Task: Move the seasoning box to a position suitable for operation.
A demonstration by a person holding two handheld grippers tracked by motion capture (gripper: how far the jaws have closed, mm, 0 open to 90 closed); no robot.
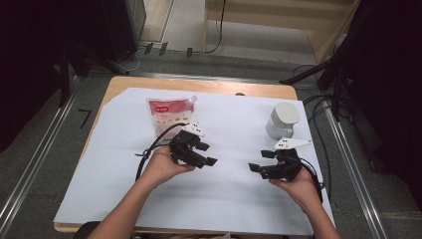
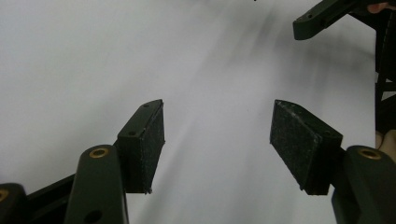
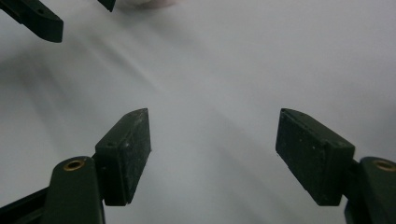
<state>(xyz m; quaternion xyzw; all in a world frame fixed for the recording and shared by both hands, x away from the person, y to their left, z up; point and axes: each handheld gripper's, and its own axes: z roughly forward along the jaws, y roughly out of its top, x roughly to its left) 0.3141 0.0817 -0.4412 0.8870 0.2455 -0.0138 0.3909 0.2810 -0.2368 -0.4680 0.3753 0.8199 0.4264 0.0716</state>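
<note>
Both forearms are bare, with no sleeve showing at the lower edge of the frame. The left gripper (image 1: pixel 206 154) is matt black, angular, with a white three-cornered plate on top and a black cable looping off its back. The right gripper (image 1: pixel 259 161) is the same black build, also topped by a white plate. Up close, the fingers (image 2: pixel 142 144) are blocky wedges faced with rough dark pads, carried on arms with brass-ringed screw holes.

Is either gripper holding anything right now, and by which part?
Nothing is held. The left gripper and right gripper both stand open over the white sheet.
</note>
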